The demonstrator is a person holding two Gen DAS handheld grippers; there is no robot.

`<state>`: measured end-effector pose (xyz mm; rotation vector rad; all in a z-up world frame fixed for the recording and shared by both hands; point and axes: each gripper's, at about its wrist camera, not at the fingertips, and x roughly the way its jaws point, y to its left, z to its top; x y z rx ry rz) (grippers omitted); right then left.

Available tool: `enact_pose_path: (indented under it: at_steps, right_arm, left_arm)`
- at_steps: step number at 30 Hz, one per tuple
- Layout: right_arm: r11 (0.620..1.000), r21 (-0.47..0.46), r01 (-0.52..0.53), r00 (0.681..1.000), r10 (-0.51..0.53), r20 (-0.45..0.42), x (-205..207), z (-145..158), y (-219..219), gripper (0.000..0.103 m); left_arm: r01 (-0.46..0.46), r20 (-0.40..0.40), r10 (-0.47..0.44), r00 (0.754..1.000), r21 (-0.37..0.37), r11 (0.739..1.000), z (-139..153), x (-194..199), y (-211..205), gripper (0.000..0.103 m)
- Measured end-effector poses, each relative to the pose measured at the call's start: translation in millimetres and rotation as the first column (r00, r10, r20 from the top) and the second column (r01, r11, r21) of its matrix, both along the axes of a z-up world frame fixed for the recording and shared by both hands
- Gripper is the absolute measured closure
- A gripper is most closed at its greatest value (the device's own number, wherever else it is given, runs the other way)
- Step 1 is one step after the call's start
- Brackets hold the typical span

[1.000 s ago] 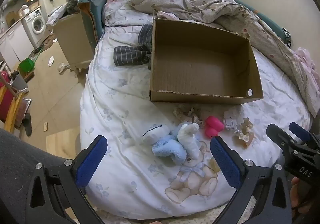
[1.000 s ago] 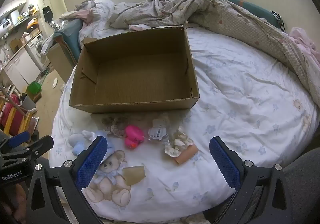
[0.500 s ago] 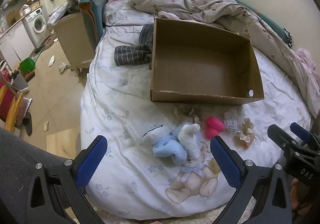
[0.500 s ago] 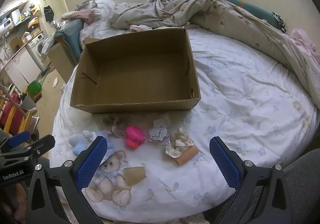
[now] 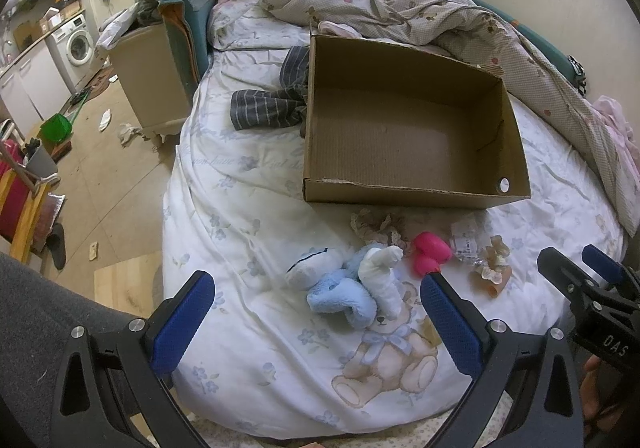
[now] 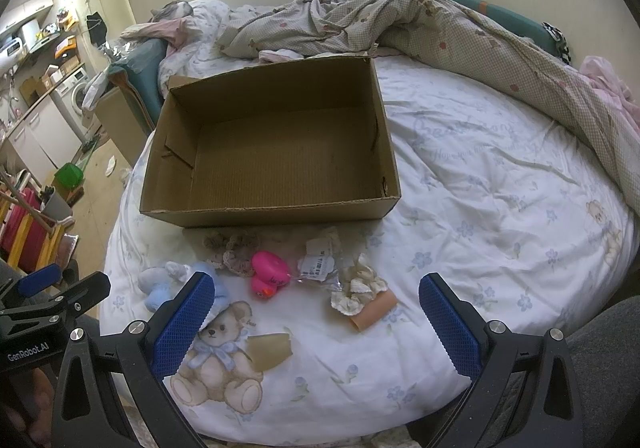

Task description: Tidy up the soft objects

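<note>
Bedding [image 6: 480, 188] is left bare to the right of the cardboard box [image 6: 272, 208], w/ a narrow strip between box front and bed edge. Strip items counted: 1 blue-white plush toy [image 5: 352, 284], 1 pink toy [image 6: 269, 272], 2 frilly scrunchies [image 6: 230, 248] [image 6: 358, 290], 1 tagged packet [image 6: 318, 266]. Box is seen empty. Left gripper [image 5: 316, 312] & right gripper [image 6: 310, 314] are held wide open above the near edge, nothing gripped. Floor [image 5: 100, 176] is seen cluttered at left.
</note>
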<state>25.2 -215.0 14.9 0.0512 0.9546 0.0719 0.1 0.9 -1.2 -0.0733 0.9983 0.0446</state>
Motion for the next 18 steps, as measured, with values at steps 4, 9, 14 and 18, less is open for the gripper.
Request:
enact_pose_path:
  at_steps: [4,9,14,18]
  right_arm:
    - [1.000,0.000,0.001,1.000,-0.001,0.000,0.0,-0.1,0.1,0.000]
    - [1.000,0.001,0.000,1.000,0.000,0.000,0.0,-0.3,0.2,0.000]
    - [1.000,0.001,0.001,1.000,-0.001,0.001,0.1,-0.4,0.1,0.000]
    - [1.000,0.002,0.000,1.000,0.000,0.001,0.2,-0.3,1.2,0.000]
  left_arm:
    - [0.001,-0.001,-0.001,1.000,0.001,1.000,0.2,0.3,0.1,0.000]
    - [0.000,-0.001,0.000,1.000,0.000,1.000,0.2,0.3,-0.1,0.000]
    - [-0.001,0.004,0.001,1.000,-0.003,1.000,-0.5,0.0,0.1,0.000]
    - [-0.002,0.003,0.002,1.000,-0.003,1.000,-0.8,0.1,0.4,0.000]
